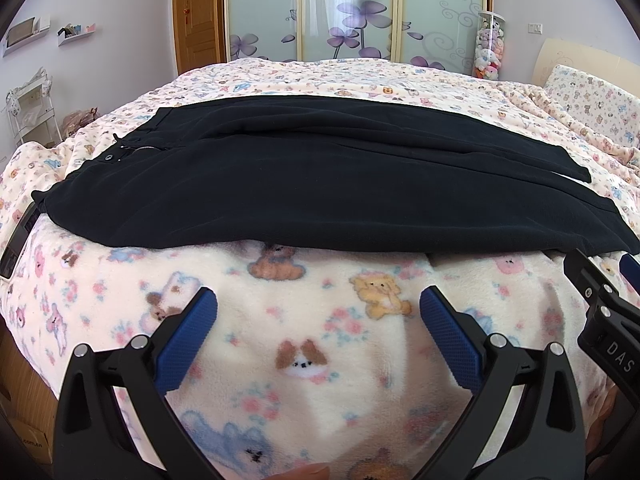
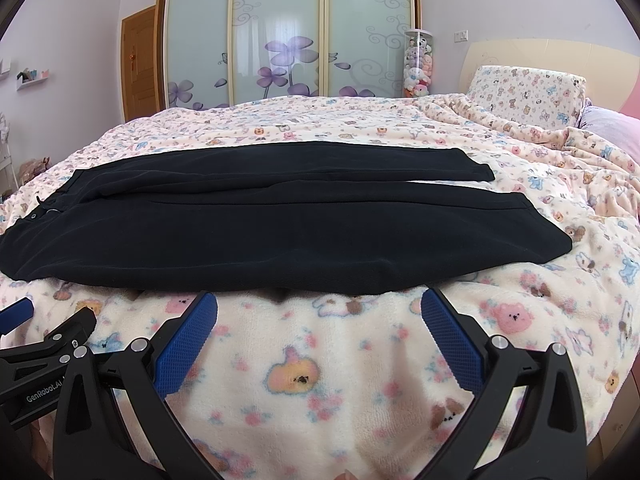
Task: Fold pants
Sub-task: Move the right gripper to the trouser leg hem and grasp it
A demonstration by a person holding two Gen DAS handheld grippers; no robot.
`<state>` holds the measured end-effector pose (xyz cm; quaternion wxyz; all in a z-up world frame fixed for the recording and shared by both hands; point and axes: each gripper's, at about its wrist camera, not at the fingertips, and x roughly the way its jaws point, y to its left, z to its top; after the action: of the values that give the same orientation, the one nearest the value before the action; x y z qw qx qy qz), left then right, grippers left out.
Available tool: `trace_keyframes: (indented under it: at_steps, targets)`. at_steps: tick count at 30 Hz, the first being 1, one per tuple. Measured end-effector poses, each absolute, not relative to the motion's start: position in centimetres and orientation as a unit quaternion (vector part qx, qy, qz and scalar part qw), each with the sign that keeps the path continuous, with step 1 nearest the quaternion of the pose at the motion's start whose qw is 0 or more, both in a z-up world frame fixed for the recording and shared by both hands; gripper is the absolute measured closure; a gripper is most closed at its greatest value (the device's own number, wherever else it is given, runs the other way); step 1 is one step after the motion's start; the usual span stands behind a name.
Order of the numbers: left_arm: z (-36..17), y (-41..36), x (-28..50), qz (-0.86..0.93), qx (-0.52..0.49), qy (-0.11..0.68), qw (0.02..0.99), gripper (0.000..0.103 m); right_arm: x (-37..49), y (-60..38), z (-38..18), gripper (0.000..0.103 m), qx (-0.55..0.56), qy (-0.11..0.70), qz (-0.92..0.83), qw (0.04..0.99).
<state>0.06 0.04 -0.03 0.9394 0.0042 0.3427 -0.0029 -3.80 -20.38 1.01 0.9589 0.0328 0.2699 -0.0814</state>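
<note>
Bed (image 1: 320, 76) fills both views, covered by a cream fleece blanket (image 1: 304, 320) printed with bears, puppies and small pink flowers; pile looks soft and nubby.

Black pants (image 1: 280, 184) lie flat across the blanket, lengthwise left to right, waistband at left, leg hems at right. Two legs side by side, far leg slightly overlapping the near one; a narrow strip of blanket shows between the hems in the right wrist view. Fabric matte, fine-weave, nearly crease-free. Metal snap (image 1: 108, 157) and fly hardware at the waist, too small to read clearly. Near-left corner of the waistband drapes over the bed edge.

Left gripper (image 1: 318, 300) hovers just short of the pants' near edge, jaws spread wide, nothing between them; blue pads cross-hatched, frame black plastic with silver rivets. Right gripper (image 2: 320, 306) likewise spread and empty, pad tips almost at the hem line.

A fingertip (image 1: 308, 471) is cut off at bottom frame.
</note>
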Motion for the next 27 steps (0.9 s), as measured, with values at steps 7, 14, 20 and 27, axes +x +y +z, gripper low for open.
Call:
trace_keyframes:
  at_steps: [7, 14, 20, 27]
  targets:
    - [-1.1, -0.8, -0.5, -0.004, 0.002, 0.346, 0.938, 0.002, -3.9, -20.6, 1.3, 0.001, 0.039, 0.267, -0.077, 0.96]
    - [-0.7, 0.3, 0.4, -0.027, -0.036, 0.339, 0.94, 0.002, -2.3, -23.1, 2.4, 0.001, 0.085, 0.263, 0.014, 0.961]
    - [1.9, 1.8, 1.9, -0.046, -0.087, 0.288, 0.952, 0.002, 1.1, -28.0, 4.8, 0.001, 0.162, 0.243, 0.104, 0.951]
    - [5.5, 1.4, 6.4, 0.002, -0.073, 0.235, 0.969, 0.002, 9.4, -36.4, 8.1, 0.001, 0.195, 0.292, 0.127, 0.928]
